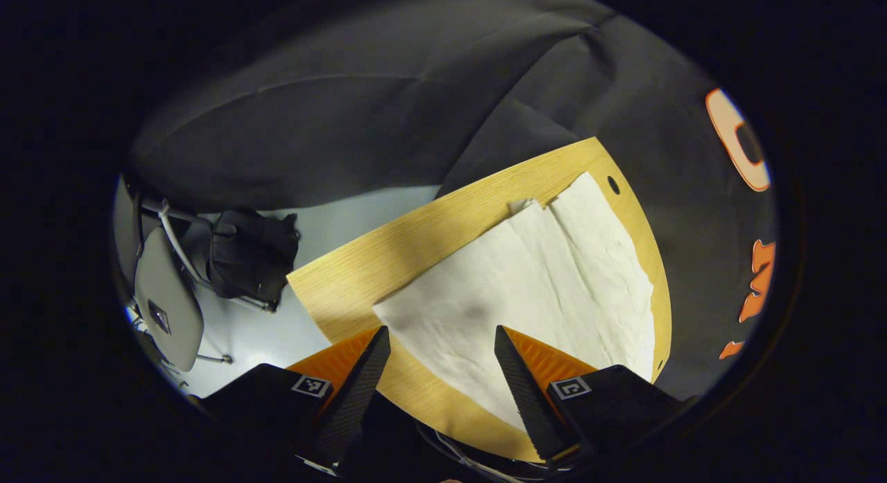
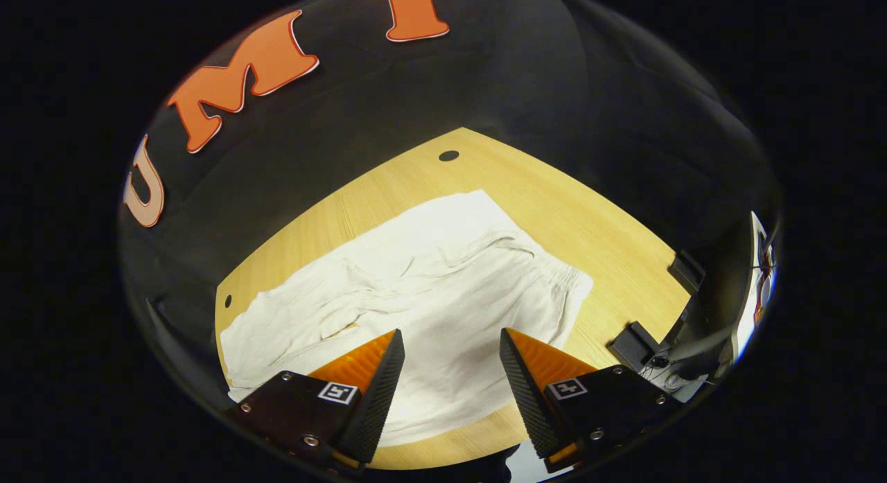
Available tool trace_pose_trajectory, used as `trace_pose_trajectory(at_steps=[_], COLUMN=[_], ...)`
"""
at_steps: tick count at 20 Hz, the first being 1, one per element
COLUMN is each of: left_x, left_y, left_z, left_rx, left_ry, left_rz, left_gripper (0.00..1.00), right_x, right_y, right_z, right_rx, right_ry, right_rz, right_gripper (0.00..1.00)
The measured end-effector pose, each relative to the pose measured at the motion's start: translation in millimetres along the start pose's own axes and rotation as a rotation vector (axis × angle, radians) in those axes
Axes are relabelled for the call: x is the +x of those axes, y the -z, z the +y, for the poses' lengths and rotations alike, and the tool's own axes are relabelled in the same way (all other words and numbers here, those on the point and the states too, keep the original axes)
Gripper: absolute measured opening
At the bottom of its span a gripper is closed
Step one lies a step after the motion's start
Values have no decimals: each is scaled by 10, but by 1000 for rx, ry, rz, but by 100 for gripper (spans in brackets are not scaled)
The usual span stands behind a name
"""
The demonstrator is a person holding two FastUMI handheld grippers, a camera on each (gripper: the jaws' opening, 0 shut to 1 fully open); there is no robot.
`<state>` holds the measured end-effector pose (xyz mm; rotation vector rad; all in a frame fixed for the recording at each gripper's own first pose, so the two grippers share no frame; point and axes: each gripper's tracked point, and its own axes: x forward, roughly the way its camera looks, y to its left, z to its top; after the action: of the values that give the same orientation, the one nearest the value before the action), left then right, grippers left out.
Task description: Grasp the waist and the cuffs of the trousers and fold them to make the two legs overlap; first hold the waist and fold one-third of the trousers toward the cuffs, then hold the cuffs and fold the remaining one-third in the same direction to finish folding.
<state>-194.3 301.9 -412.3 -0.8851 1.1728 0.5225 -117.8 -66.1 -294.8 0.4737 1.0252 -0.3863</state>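
White trousers lie spread flat on the wooden table. In the right gripper view the elastic waist is at the right and the legs run off to the left. The right gripper hovers open above the seat of the trousers, holding nothing. In the left gripper view the trouser legs stretch away toward the far table edge, with a cuff end at the back. The left gripper hangs open above the near leg edge, nothing between its fingers.
A chair and a dark bag stand on the pale floor left of the table. Black clamps and a stand sit at the table's right edge. Small holes mark the tabletop corners.
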Motion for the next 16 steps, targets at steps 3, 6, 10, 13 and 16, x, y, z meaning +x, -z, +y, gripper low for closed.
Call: trace_pose_trajectory(at_steps=[3,6,10,13,16], left_x=[95,166,199,263,315], left_y=[47,-17,-95,-154,-214], left_z=[227,249,173,90,-38], left_rx=[-75,-131,-166,-167,-178], left_ry=[-3,29,87,125,187], left_rz=[31,23,22,12,5], left_gripper=[98,100,98,95,94], right_x=[30,98,189,275,391], right_y=[69,97,56,32,57], right_z=[-85,-277,-441,-581,-754], right_rx=[66,92,139,174,184], right_ry=[-5,4,-13,-4,14], right_rz=[34,61,76,89,111], right_gripper=[84,84,84,84,84])
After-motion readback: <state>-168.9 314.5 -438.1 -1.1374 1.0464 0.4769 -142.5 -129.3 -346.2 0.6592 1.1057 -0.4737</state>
